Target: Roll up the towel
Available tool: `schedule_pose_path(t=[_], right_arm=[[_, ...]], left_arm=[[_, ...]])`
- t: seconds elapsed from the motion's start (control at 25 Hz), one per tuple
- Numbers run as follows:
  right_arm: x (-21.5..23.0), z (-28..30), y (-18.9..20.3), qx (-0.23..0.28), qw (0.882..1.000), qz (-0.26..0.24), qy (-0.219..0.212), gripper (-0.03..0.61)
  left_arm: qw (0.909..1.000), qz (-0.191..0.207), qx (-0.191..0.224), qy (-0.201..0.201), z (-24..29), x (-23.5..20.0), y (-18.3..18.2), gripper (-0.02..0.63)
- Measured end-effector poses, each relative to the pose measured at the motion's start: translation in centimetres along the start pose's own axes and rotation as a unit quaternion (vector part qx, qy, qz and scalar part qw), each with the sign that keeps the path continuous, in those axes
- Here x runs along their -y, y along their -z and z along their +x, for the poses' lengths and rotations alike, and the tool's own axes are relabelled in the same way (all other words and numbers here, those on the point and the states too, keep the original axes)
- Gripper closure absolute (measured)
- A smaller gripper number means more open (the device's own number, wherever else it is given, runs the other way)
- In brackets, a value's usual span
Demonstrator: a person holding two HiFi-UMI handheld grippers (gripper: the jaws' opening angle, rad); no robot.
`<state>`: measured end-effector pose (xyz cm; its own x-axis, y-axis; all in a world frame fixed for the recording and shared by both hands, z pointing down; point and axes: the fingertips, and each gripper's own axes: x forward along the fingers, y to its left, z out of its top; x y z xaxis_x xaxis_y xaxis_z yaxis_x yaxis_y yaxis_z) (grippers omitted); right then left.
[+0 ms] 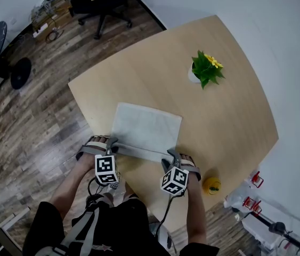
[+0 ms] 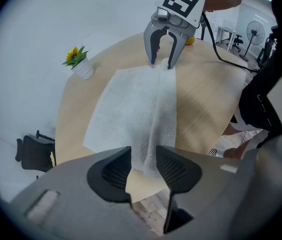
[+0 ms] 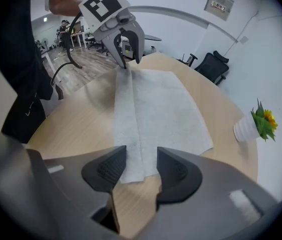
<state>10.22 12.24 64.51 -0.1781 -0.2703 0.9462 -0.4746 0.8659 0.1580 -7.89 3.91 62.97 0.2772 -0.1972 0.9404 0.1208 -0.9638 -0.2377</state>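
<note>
Right gripper view: towel, unreadable wall sign

Towel: white, rectangular, fine-textured cloth, lying flat at frame centre on the table. Its lower long edge is folded over once into a narrow doubled strip (flat, not a roll). The rest is spread smooth in a single layer.

Towel near corners under left hand-held gripper and right hand-held gripper
</note>
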Motion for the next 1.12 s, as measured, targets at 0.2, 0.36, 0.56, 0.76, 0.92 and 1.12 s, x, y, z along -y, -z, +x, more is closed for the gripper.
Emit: schedule_pose_path(t=[0.2,0.36,0.56,0.76,0.92,1.12], right_arm=[[-0.8,-1.3,-0.5,0.003,1.0,-0.003,0.014,0.385],[-1.7,-1.9,-0.5,0.003,1.0,-0.004,0.018,0.385],[-2.9,-1.9,-0.3,0.001,1.0,0.001,0.015,0.386],[-3.7,-1.1,0.0,-0.003,1.0,0.003,0.005,0.389],[-3.8,-0.3,0.3,-0.007,1.0,0.003,0.0,0.394],[-3.5,0.4,0.6,-0.014,1.0,0.0,0.0,0.418]], left_arm=[[0.9999,0.009,0.001,-0.008,-1.5,0.6,-0.1,0.445],[0.9999,0.014,0.006,-0.006,-2.0,1.8,-0.4,0.445],[0.9998,0.019,0.005,-0.002,-1.9,3.3,-0.4,0.445],[0.9998,0.02,0.003,0.006,-1.0,4.1,-0.2,0.445],[0.9997,0.021,0.001,0.011,-0.1,4.4,-0.2,0.446],[0.9996,0.025,-0.005,0.015,0.8,4.3,0.0,0.453]])
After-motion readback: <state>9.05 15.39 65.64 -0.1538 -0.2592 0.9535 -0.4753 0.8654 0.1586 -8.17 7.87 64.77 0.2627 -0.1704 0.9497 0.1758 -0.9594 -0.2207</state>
